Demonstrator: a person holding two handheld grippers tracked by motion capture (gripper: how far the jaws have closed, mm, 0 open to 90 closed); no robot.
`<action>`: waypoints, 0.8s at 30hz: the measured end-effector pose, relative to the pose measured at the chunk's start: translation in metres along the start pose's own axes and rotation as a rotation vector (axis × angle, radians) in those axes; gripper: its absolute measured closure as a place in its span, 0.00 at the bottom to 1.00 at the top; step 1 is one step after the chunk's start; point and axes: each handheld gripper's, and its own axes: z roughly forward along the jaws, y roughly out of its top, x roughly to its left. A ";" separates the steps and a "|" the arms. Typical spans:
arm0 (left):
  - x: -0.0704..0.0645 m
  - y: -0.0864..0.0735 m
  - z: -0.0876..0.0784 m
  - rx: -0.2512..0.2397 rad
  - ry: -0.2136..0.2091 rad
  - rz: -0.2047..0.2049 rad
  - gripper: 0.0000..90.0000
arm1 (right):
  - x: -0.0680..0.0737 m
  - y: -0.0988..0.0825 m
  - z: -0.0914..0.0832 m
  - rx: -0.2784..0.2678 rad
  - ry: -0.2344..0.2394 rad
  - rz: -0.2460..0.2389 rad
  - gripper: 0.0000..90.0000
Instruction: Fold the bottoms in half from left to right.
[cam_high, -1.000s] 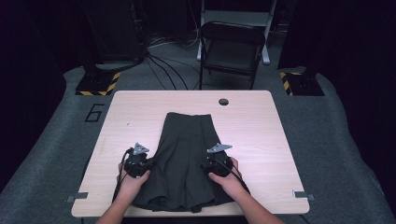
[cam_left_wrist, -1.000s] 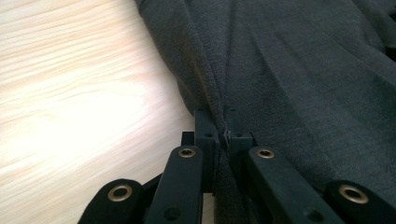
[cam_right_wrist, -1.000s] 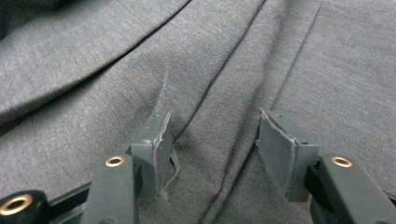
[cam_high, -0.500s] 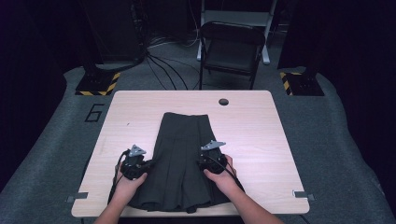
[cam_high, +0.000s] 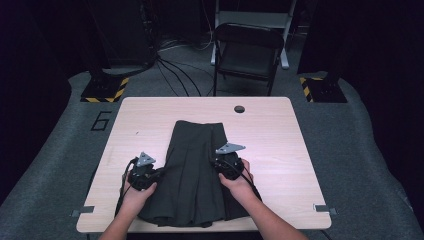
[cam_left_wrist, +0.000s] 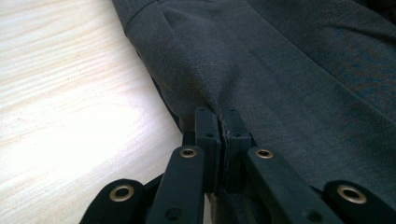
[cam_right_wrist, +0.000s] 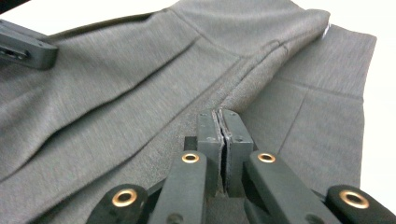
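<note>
A dark grey pleated skirt (cam_high: 192, 170) lies flat on the light wooden table (cam_high: 285, 150), waistband at the far end. My left gripper (cam_high: 143, 176) is at the skirt's left edge; in the left gripper view its jaws are shut on a pinch of that edge's fabric (cam_left_wrist: 205, 79). My right gripper (cam_high: 228, 165) is at the skirt's right side. Its jaws have just been closing and now stand shut on a raised fold of the skirt (cam_right_wrist: 261, 60), with cloth between the pads. A dark part of the other gripper (cam_right_wrist: 25, 46) shows at the top left of the right gripper view.
A round hole (cam_high: 239, 109) sits near the table's far edge. Behind the table stands a black folding chair (cam_high: 247, 52), with cables on the floor and yellow-black striped stand bases (cam_high: 105, 90) at both sides.
The right gripper has shifted slightly inward over the skirt's right side and risen, lifting a fold of cloth. The left gripper has stayed at the left edge.
</note>
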 end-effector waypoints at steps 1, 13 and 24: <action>0.000 0.000 0.000 0.000 0.000 0.000 0.98 | 0.000 0.001 -0.001 0.007 -0.001 -0.006 0.98; -0.011 0.014 0.000 -0.035 -0.060 0.012 0.98 | -0.013 0.010 -0.025 -0.034 -0.034 0.007 0.98; -0.034 0.019 0.028 0.006 -0.133 0.052 0.97 | -0.053 -0.010 -0.042 0.001 -0.123 0.101 0.98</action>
